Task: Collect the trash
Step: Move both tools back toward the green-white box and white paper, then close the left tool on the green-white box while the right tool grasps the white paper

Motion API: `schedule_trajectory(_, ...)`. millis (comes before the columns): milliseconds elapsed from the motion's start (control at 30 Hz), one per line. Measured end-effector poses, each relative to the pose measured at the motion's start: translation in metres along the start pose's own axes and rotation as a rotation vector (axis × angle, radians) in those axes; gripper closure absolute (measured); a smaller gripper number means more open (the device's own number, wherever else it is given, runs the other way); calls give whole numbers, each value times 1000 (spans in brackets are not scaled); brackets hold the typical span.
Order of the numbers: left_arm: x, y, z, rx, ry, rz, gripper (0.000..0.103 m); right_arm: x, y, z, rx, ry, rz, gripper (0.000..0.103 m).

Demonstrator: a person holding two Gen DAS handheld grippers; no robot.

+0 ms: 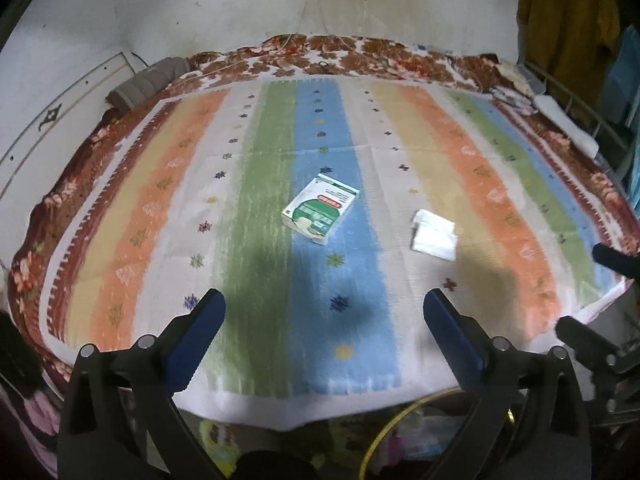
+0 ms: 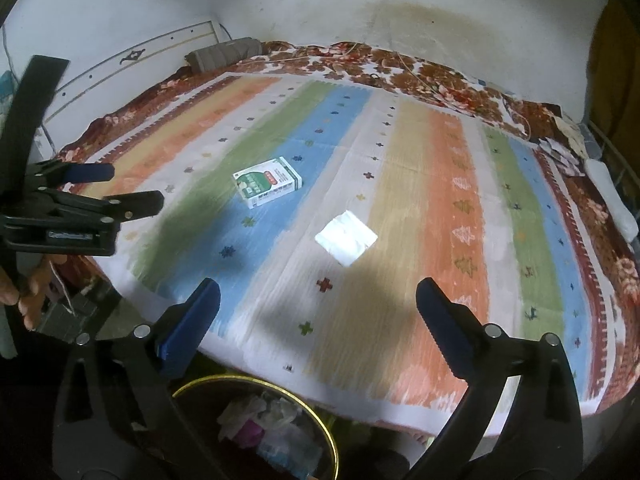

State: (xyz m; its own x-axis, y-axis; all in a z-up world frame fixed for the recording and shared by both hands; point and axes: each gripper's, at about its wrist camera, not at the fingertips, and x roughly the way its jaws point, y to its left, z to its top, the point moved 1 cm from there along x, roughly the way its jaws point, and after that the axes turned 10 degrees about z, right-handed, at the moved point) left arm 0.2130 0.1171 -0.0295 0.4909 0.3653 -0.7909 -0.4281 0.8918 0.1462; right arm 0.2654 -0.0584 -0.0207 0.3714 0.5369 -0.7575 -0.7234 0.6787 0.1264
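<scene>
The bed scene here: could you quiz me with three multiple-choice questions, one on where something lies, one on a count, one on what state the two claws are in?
1. Where does the green and white box lie?
A. on the striped blanket
B. inside the bin
C. on the folded grey cloth

2. How many loose items lie on the striped blanket?
A. two
B. four
C. none

3. How do the left gripper and right gripper stand?
A. both shut on trash
B. both open and empty
C. one holds the box

Answers: 1 A, the box rests on the blue stripe. 2 A, only the box and a white paper. 3 B, both jaws are spread with nothing between.
</scene>
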Motion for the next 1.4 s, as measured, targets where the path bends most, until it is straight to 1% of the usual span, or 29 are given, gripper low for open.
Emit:
schedule_trajectory(33,6,0,3,9,3,1,6,5,-2,3,-4,2,1,9)
schedule_trajectory(100,16,1,9,23,14,1,6,13,-5,7,-26,-6,-24,9)
schedule_trajectory(167,29,2,13,27,31,-12,6,24,-9,9,-47,6,-43,9)
schedule_trajectory(267,46,5,18,38,32,-21,6,40,-14,10,-63,36,-42,9)
schedule_trajectory(433,69,5,25,61,28,-29,6,61,-17,12,-94,55,-32,9)
schedule_trajectory(600,95,2,32,93,59,-40,6,83,-20,13,-119,90,-36,9)
schedule_trajectory(767,122,-5,41,160,96,-53,6,109,-31,13,-126,134,-42,9)
schedule_trajectory(867,137,-4,47,169,118,-58,6,126,-36,15,-148,159,-44,9)
schedule_trajectory(933,146,-3,50,165,133,-71,6,136,-39,17,-161,169,-37,9)
schedule_trajectory(1100,171,-6,57,178,171,-135,6,158,-45,23,-182,209,-30,10)
schedule_trajectory(1233,193,-7,61,170,185,-127,6,173,-56,30,-167,231,-17,13)
schedule_trajectory(1300,202,-6,63,155,194,-127,6,182,-59,31,-179,249,-20,15)
schedule_trajectory(1367,210,-7,64,153,214,-136,6,190,-62,32,-186,263,-8,22)
schedule_trajectory(1400,213,-9,65,168,213,-134,6,193,-63,33,-183,269,0,24)
